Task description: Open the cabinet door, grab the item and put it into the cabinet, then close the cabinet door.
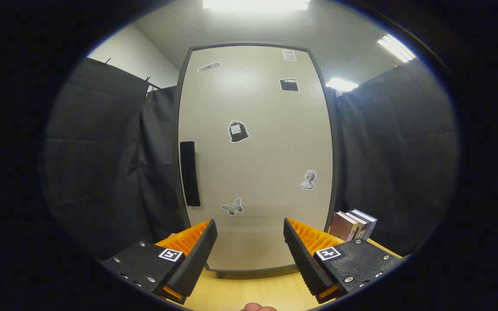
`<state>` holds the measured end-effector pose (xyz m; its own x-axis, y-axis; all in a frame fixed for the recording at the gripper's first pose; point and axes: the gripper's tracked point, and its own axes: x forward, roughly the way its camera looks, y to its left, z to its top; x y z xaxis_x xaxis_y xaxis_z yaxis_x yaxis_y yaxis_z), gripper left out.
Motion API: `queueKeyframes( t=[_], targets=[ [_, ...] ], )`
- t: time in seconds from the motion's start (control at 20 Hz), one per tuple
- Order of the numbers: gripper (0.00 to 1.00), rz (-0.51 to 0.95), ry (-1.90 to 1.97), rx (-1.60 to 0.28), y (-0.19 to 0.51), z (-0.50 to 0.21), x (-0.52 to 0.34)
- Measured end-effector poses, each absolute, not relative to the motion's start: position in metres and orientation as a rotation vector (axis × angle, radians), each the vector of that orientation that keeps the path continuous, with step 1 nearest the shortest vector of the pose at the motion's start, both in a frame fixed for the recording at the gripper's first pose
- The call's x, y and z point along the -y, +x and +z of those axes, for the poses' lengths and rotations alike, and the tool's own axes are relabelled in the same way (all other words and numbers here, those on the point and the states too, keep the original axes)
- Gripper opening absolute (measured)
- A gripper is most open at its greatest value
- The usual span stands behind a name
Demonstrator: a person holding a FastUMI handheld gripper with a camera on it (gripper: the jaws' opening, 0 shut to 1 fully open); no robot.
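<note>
My gripper (pixel 250 242) hangs spread and empty before the closed cabinet door (pixel 255 155), its handle (pixel 189 173) at left; books (pixel 352 224) stand on the bench (pixel 249 291).

A pale wooden surface (pixel 249 289) runs under the scene. A tall light-coloured cabinet (pixel 255 160) stands upright on it, door shut, its base resting on the wood just beyond the claw (pixel 250 235), whose fingers stand apart with nothing between them. To the cabinet's right, a few books (pixel 352 224) stand upright on the surface, close beside the cabinet.
</note>
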<state>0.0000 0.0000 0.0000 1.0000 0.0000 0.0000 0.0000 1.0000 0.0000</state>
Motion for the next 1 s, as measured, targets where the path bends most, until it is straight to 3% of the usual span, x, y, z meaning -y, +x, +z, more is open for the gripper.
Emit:
queueKeyframes(
  t=[1.0],
  targets=[
    [0.96, 0.01, -0.024, 0.002, -0.004, 0.008, -0.01]
  ],
)
